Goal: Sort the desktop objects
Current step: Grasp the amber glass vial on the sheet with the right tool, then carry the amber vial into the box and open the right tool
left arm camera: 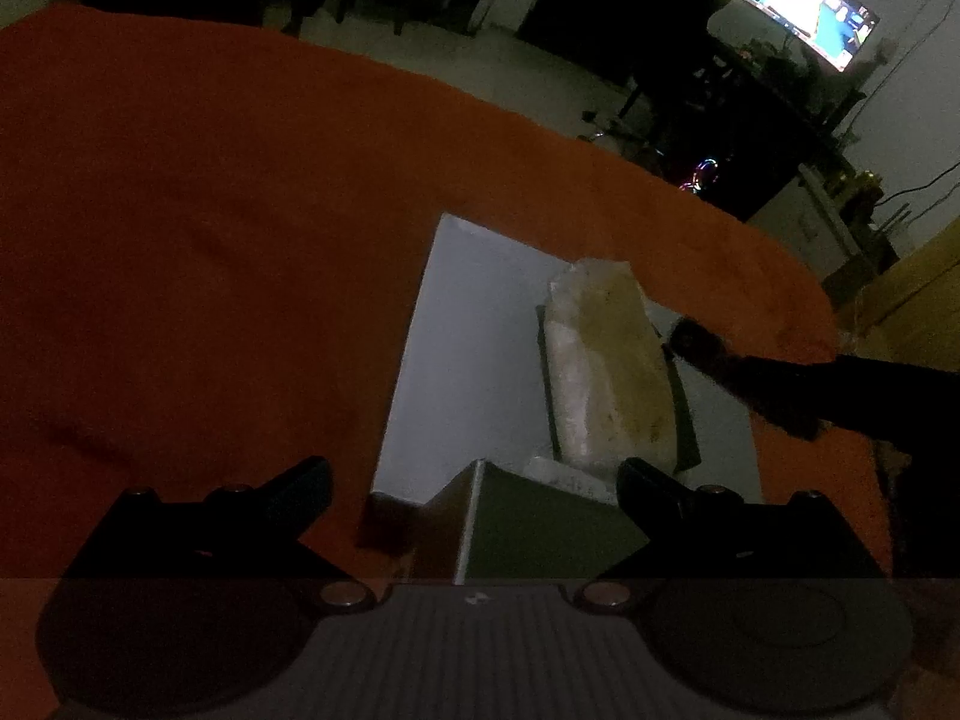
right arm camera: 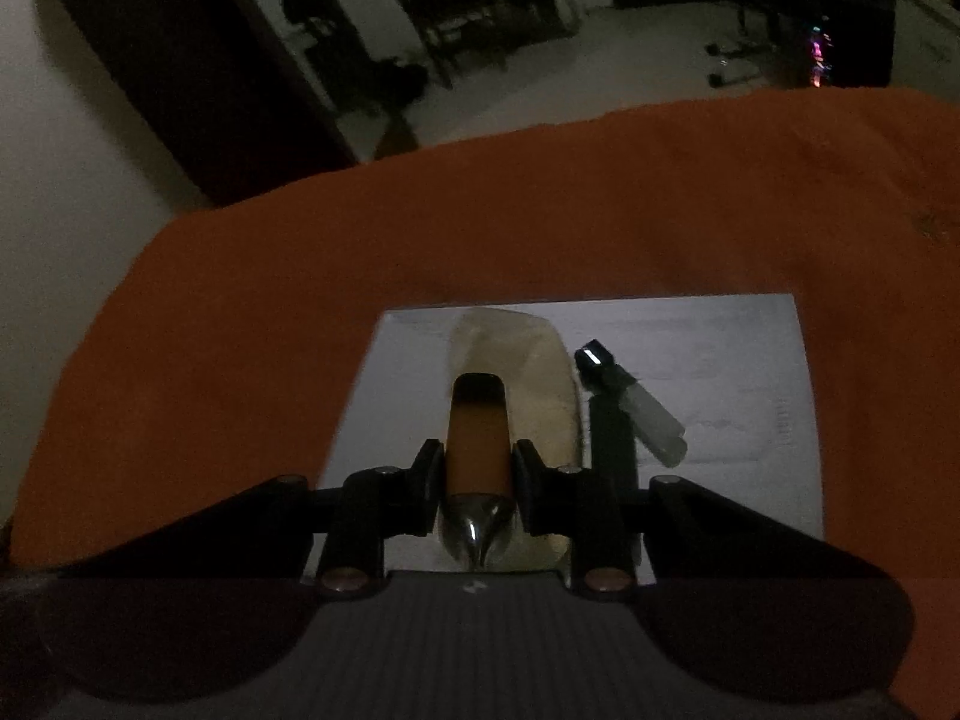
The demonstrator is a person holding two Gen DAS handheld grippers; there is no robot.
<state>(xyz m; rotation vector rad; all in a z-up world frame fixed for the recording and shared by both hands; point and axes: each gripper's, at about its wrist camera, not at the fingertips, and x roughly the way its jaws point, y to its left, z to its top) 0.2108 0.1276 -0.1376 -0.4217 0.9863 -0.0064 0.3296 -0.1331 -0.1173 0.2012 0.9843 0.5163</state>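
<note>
A white tray [left arm camera: 474, 348] lies on an orange cloth [left arm camera: 210, 240]. In it lies a pale clear-wrapped packet [left arm camera: 606, 372]. My left gripper [left arm camera: 474, 492] is open above the tray's near corner, over a dark green box [left arm camera: 528, 528]. My right gripper [right arm camera: 474, 474] is shut on an orange pen with a black cap and a silver tip [right arm camera: 477, 438], held over the tray [right arm camera: 738, 372] and the packet [right arm camera: 552, 384]. A small clear tube with a black cap [right arm camera: 630, 402] lies in the tray beside a black strip [right arm camera: 612, 438]. The right gripper enters the left wrist view [left arm camera: 780, 384] as a dark shape.
The orange cloth [right arm camera: 540, 210] covers the table, whose far edge drops to a pale floor [left arm camera: 480, 66]. A lit screen [left arm camera: 804, 0] and dark furniture stand beyond. A yellowish surface [left arm camera: 918, 300] is at the right.
</note>
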